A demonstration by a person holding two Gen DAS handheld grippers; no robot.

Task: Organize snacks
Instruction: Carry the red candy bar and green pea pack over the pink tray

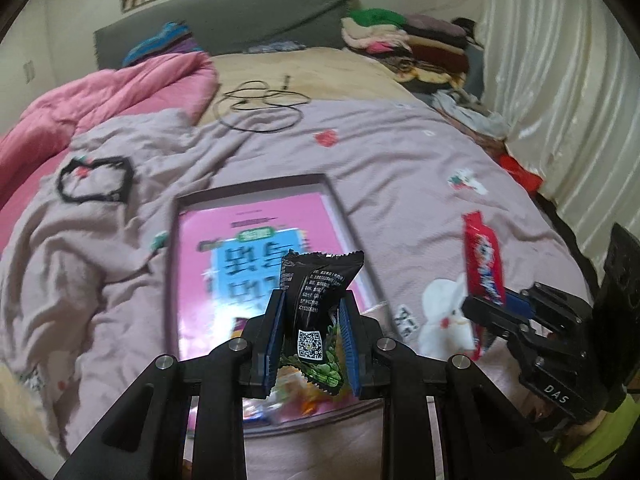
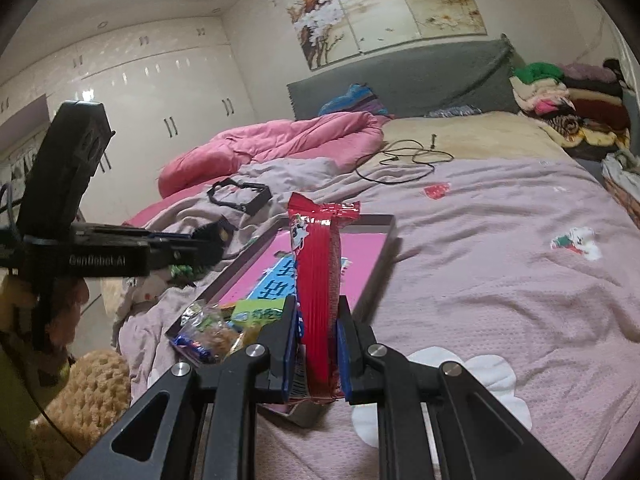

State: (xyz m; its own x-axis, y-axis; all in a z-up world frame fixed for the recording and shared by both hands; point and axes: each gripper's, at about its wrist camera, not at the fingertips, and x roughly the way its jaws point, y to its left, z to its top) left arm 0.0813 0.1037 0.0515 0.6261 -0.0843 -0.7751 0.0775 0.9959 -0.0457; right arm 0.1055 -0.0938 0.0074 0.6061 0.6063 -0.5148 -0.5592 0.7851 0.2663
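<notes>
Snacks: we see two held and several lying in a shallow tray (image 1: 340, 208) on the bed (image 1: 400, 152). The left gripper (image 1: 310, 320) is clamped on a black packet (image 1: 316, 280), which stands upright between its blue pads (image 1: 274, 320) above the tray; a QR code and small print face the left wrist camera. The right gripper (image 2: 316, 332) is closed on a red packet (image 2: 320, 264), also upright, its crimped top edge above the tray's pink floor; in the left wrist view we find the same red packet (image 1: 482, 256) to the right of the tray, over the bedcover. In the right wrist view, loose snacks (image 2: 212, 330) lie heaped in the tray's near left corner, just beside the right gripper's fingers. The tray floor bears a pink printed sheet with blue lettering. Further back on the bed lie a black frame (image 1: 96, 180), a coiled black cable (image 1: 260, 108), a pink quilt (image 1: 120, 88) and a pile of folded clothes (image 1: 404, 40).
</notes>
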